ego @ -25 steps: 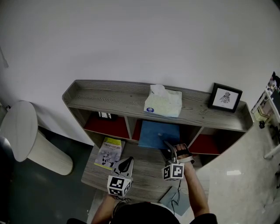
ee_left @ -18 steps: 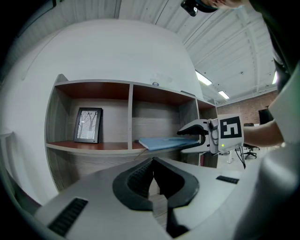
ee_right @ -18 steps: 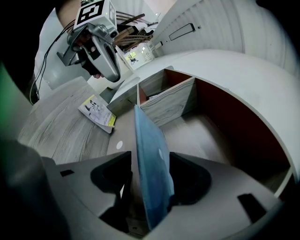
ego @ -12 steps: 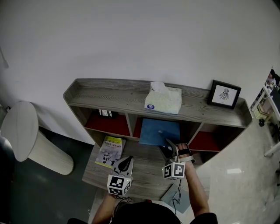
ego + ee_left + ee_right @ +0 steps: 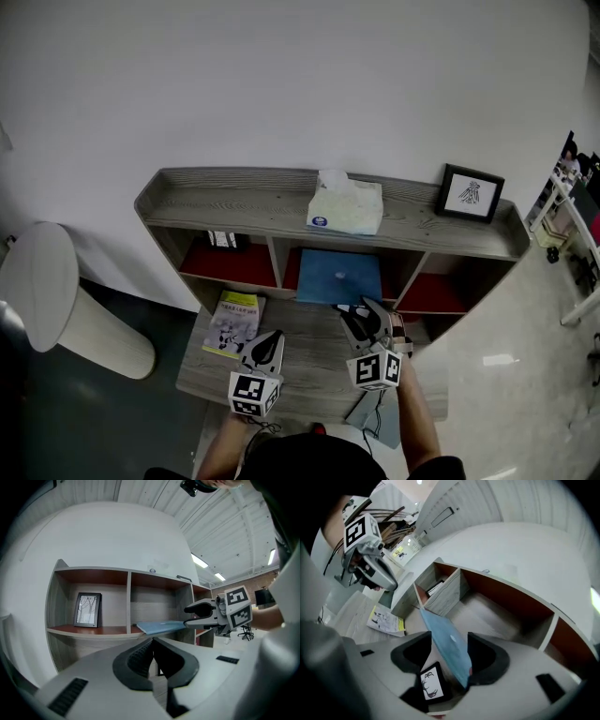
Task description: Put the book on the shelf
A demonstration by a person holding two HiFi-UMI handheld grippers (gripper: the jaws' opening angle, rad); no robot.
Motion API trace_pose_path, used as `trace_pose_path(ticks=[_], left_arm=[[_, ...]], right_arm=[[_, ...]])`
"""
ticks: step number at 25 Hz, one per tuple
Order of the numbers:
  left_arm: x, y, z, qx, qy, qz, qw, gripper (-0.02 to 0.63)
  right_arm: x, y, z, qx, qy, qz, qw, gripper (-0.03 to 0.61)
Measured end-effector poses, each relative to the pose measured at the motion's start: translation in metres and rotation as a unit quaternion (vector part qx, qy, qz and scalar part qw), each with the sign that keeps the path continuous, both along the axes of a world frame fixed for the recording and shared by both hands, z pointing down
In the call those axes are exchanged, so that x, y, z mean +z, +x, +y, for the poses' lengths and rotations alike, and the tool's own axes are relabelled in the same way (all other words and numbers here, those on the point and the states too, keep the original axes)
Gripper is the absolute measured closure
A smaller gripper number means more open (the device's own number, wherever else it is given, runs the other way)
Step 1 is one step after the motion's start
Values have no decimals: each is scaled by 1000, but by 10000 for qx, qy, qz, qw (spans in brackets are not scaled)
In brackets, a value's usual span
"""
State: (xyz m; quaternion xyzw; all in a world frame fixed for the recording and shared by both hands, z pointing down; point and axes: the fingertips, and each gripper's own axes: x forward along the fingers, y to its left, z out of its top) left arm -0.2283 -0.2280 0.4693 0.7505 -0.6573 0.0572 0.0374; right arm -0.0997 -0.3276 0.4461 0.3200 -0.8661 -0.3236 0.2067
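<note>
The right gripper (image 5: 364, 315), jaws just opened, straddles the blue book (image 5: 339, 276) jutting over the front edge of the shelf's (image 5: 234, 202) middle compartment; the left gripper (image 5: 273, 337) is closed and empty.

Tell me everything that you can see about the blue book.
The blue book is thin and plain-covered, with one small pale mark. It lies flat in the middle compartment of the shelf, its front edge sticking out. That edge stands between the jaws of the right gripper, which have just been opening.
</note>
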Motion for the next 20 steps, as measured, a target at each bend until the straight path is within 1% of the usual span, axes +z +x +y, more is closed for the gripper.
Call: trace_pose_path(ticks=[3, 5, 8, 10, 12, 14, 16, 18, 20], left_arm=[[-4, 0, 1, 43, 44, -31, 10000, 607], [-9, -1, 2, 77, 105, -21, 9999, 607], [-15, -3, 5, 141, 156, -56, 9998, 607], [-17, -5, 9, 189, 136, -81, 9997, 607], [-20, -5, 11, 268, 144, -72, 9995, 607], [-26, -5, 13, 383, 179, -76, 9991, 607], [-32, -4, 16, 513, 199, -81, 9985, 607], [-38, -4, 20, 645, 223, -98, 9976, 607], [-43, -4, 24, 789, 258, -119, 9965, 607]], right_arm=[[-9, 12, 6, 289, -296, -696, 9967, 326], [-17, 19, 12, 454, -584, -1290, 9889, 352], [-23, 23, 22, 539, -1081, -2141, 9693, 382], [-23, 23, 32, 574, -1446, -2544, 9545, 388], [-22, 23, 42, 623, -1723, -2835, 9413, 399], [-23, 22, 51, 718, -1848, -3033, 9320, 410], [-24, 23, 61, 834, -1844, -3142, 9275, 419], [-22, 24, 72, 961, -1783, -3200, 9255, 451], [-21, 26, 83, 1109, -1740, -3263, 9225, 468]])
